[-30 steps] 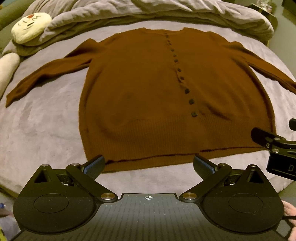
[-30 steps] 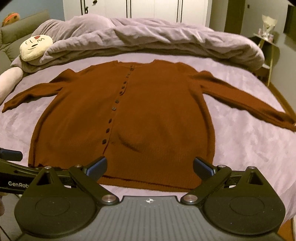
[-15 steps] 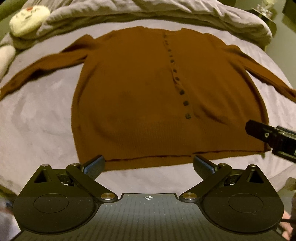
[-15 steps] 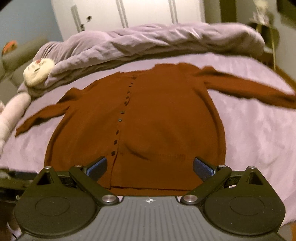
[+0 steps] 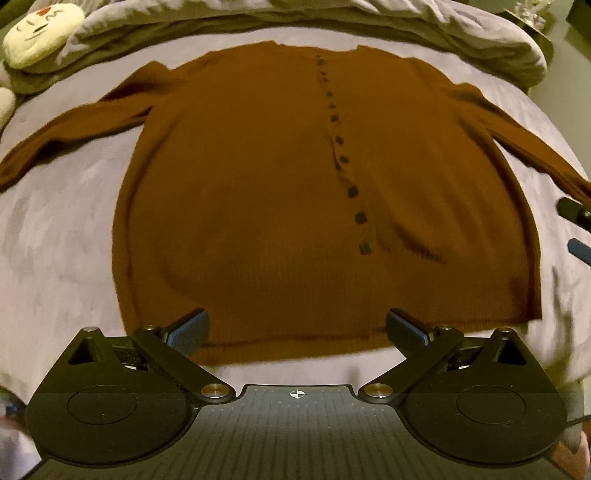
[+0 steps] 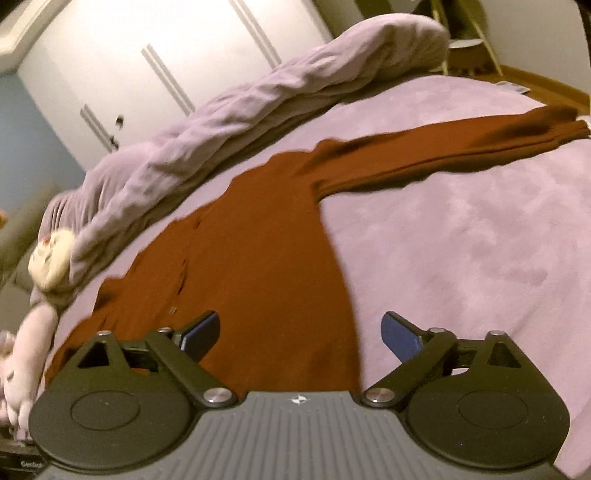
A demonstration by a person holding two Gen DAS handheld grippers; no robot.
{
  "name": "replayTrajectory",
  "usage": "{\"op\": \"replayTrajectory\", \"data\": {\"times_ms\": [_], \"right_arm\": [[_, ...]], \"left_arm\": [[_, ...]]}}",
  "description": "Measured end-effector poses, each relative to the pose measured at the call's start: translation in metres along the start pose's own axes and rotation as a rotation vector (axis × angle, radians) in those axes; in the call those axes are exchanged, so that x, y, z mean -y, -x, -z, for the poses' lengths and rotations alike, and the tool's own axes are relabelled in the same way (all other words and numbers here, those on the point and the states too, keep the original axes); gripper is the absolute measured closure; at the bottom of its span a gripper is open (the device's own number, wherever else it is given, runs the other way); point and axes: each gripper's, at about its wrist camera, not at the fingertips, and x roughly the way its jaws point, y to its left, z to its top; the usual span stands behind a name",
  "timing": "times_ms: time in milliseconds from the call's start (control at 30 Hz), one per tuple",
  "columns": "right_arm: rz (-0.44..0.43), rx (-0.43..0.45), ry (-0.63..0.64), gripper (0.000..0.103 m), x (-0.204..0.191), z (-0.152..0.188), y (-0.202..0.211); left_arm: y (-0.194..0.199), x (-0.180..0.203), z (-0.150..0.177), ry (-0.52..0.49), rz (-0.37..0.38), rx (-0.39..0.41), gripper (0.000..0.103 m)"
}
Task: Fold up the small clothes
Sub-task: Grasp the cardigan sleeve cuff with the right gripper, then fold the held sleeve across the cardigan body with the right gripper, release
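A brown buttoned cardigan [image 5: 258,184] lies flat and face up on the bed, both sleeves spread out sideways. My left gripper [image 5: 297,328] is open and empty, just above the cardigan's bottom hem. My right gripper [image 6: 301,332] is open and empty, over the cardigan's right side edge; the cardigan [image 6: 266,266] runs away from it and the right sleeve [image 6: 443,155] stretches to the far right. The tips of the right gripper also show at the right edge of the left wrist view [image 5: 576,229].
The bed has a lilac sheet [image 6: 461,258]. A bunched grey duvet [image 5: 406,22] lies along the far side. A cream face cushion [image 5: 40,31] sits at the far left, with a pale plush toy [image 6: 22,354] beside the bed's left edge. White wardrobe doors [image 6: 166,66] stand behind.
The left gripper has moved forward over the hem. The right gripper has swung right and tilted, now over the cardigan's right side with the right sleeve in view. Both stay open.
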Motion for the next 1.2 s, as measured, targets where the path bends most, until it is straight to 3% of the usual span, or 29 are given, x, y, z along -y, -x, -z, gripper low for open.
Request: {"op": "replayTrajectory", "data": {"times_ms": [33,100,200,300,400,533,733,833,900,1033,1200], "right_arm": [[0.001,0.018,-0.021,0.015,0.012,-0.007,-0.002],[0.035,0.054,-0.060,0.031,0.036,-0.024,-0.005],[0.135,0.136,-0.188,0.047,0.087,-0.057,-0.008],[0.228,0.227,-0.387,0.054,0.153,-0.091,-0.011],[0.321,0.287,-0.515,0.054,0.200,-0.114,-0.016],[0.333,0.291,-0.621,0.054,0.237,-0.126,-0.030],[0.337,0.323,-0.639,0.056,0.243,-0.139,-0.048],[0.370,0.319,-0.599,0.073,0.244,-0.142,-0.049],[0.362,0.313,-0.614,0.097,0.246,-0.144,-0.048],[0.368,0.317,-0.591,0.097,0.237,-0.144,-0.037],[0.346,0.358,-0.332,0.098,0.166,-0.160,-0.029]], "left_arm": [[0.000,0.000,-0.005,0.007,-0.003,0.008,0.000],[0.001,-0.002,-0.014,0.027,-0.010,0.029,0.000],[-0.002,-0.005,-0.027,0.062,-0.024,0.026,0.000],[-0.006,-0.004,-0.034,0.067,-0.055,0.032,0.000],[-0.012,-0.002,-0.041,0.067,-0.085,0.029,0.000],[-0.023,-0.004,-0.047,0.095,-0.071,-0.005,0.000],[-0.027,-0.005,-0.049,0.095,-0.044,-0.014,0.000],[-0.025,-0.010,-0.050,0.107,-0.041,0.004,0.000],[-0.025,-0.015,-0.049,0.124,-0.039,0.014,0.000],[-0.025,-0.020,-0.048,0.129,-0.068,0.025,0.000],[-0.020,-0.034,-0.044,0.159,-0.054,0.082,0.000]]}}
